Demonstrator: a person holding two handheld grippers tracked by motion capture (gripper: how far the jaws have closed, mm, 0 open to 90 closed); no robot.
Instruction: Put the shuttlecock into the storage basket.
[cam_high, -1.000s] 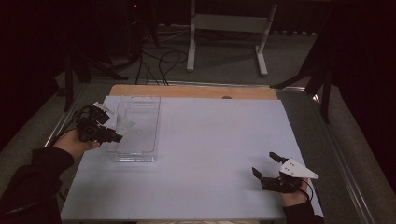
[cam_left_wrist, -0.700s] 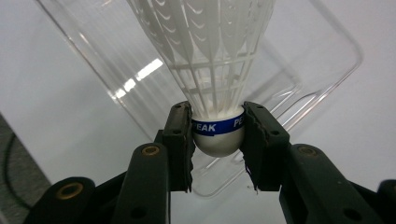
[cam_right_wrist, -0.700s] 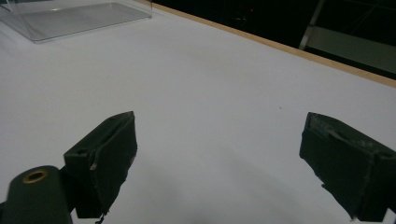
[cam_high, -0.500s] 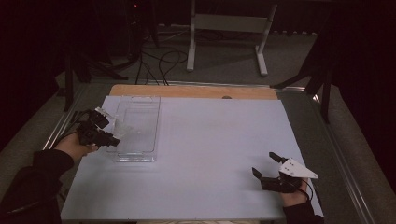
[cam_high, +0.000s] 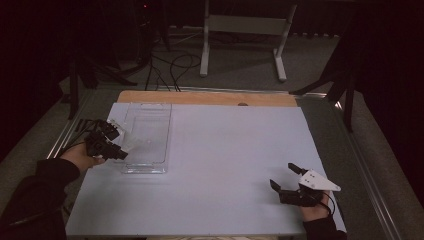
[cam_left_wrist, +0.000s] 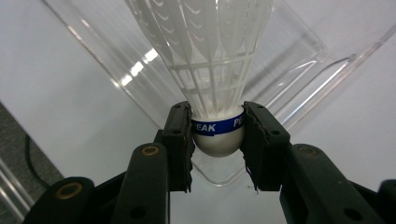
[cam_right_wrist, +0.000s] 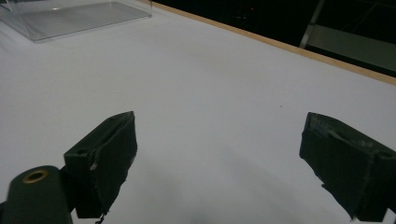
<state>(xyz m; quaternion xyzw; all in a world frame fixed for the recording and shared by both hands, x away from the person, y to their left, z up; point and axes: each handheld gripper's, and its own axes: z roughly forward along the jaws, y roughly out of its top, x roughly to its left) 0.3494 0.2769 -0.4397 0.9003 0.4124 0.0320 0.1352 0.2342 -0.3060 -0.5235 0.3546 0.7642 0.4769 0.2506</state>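
Observation:
A white shuttlecock (cam_left_wrist: 212, 70) with a blue band round its cork sits between the jaws of my left gripper (cam_left_wrist: 217, 133), which is shut on the cork. Its feathers point away over a clear plastic tray (cam_left_wrist: 299, 56). In the high view the left gripper (cam_high: 117, 147) hovers at the left wall of that clear tray (cam_high: 150, 167), near its front corner, and the shuttlecock there is too faint to make out. My right gripper (cam_high: 290, 176) rests on the table at the front right, open, with nothing between its jaws (cam_right_wrist: 219, 168).
The table has a white top (cam_high: 225, 150) with a wooden strip (cam_high: 210, 97) along the far edge. Metal rails border both sides. Behind the table stand a grey frame (cam_high: 245, 30) and loose cables on the floor.
My left gripper has shifted slightly toward the near left, along the tray's left wall. The right gripper has kept still.

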